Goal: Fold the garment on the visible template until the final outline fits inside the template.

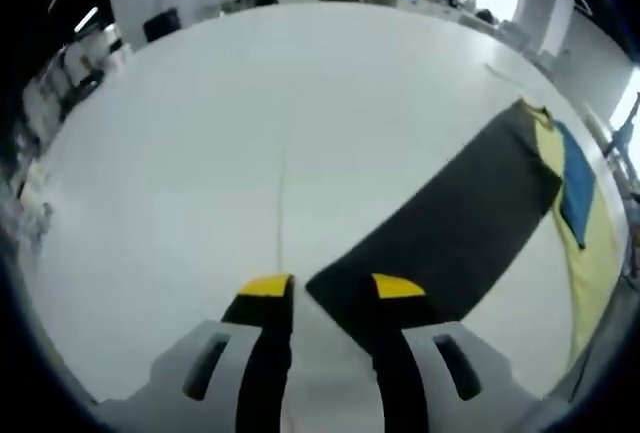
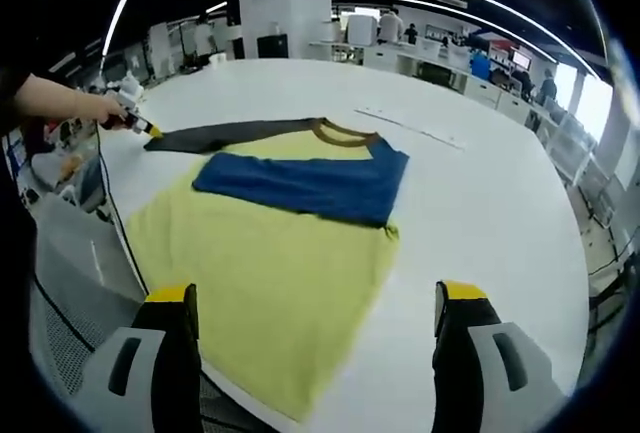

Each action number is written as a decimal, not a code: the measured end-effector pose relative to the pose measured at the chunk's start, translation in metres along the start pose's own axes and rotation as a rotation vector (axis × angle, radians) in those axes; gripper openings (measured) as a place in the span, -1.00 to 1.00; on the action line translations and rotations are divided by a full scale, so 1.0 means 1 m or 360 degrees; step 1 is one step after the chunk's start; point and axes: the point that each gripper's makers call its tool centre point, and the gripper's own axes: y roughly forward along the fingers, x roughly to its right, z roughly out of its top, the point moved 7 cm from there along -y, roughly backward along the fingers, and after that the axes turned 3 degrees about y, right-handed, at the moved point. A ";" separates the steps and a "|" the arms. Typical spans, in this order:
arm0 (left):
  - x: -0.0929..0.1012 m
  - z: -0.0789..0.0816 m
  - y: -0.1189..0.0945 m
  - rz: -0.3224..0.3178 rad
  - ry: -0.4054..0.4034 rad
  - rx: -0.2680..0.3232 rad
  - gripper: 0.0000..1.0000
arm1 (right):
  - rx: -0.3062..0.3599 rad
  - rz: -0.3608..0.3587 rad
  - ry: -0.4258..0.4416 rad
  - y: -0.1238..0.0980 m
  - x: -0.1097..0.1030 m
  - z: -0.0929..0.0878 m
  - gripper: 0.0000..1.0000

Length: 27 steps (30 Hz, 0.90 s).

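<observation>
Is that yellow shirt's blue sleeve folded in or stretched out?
Folded in. The blue sleeve lies across the yellow shirt, while the dark sleeve stretches outward toward the left tongs.

The T-shirt [image 2: 270,263] at the centre of the right gripper view has a pale yellow body; one sleeve [image 2: 300,188], folded across it, is blue; the other sleeve [image 2: 235,133], toward upper left, is dark grey; the collar [image 2: 345,133] is mustard-brown; the table [image 2: 470,203] is plain white; both grippers' jaw tips are yellow over black.
</observation>
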 end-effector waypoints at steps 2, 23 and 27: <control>0.001 -0.001 -0.001 0.0006 0.0008 0.0008 -0.57 | 0.0004 -0.0001 0.0009 0.000 0.001 0.000 0.95; 0.007 -0.002 -0.003 -0.0003 -0.0018 0.0035 -1.00 | 0.0008 0.0001 0.0018 0.001 -0.003 0.000 0.94; 0.008 -0.001 -0.006 -0.0005 -0.0028 0.0037 -1.00 | 0.0009 0.0001 0.0011 0.000 -0.003 0.000 0.94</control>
